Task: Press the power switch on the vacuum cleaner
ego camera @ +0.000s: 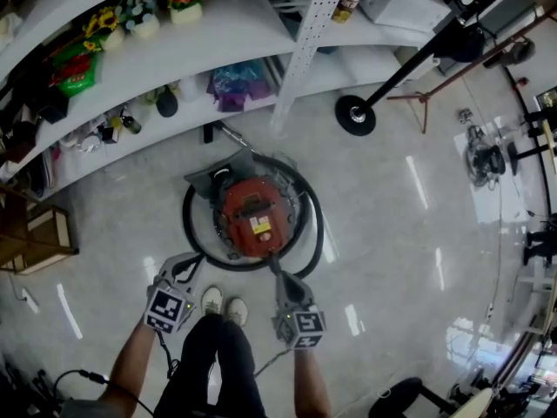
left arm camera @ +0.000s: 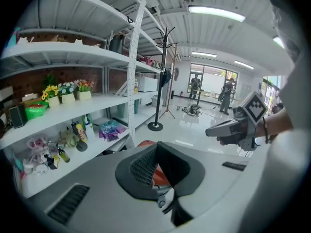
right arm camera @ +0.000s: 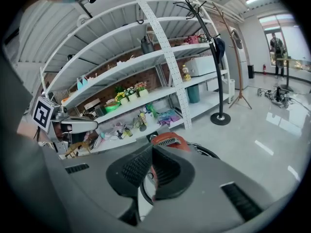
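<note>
The red canister vacuum cleaner (ego camera: 254, 218) stands on the glossy floor, with its black hose (ego camera: 311, 216) looped around it. I cannot make out its power switch. In the head view my left gripper (ego camera: 193, 262) hovers at the vacuum's near left and my right gripper (ego camera: 280, 277) just before its near edge; neither touches it. In the left gripper view the left gripper (left arm camera: 156, 149) is shut and empty, with the vacuum (left arm camera: 146, 142) peeking past it. In the right gripper view the right gripper (right arm camera: 152, 149) is likewise shut, the vacuum (right arm camera: 167, 141) beyond it.
White shelving (ego camera: 235, 24) with flower pots, bottles and bags runs just behind the vacuum. A coat stand's round base (ego camera: 355, 114) sits to the right and a wooden stool (ego camera: 35, 238) at the left. My shoes (ego camera: 224, 301) are close in front.
</note>
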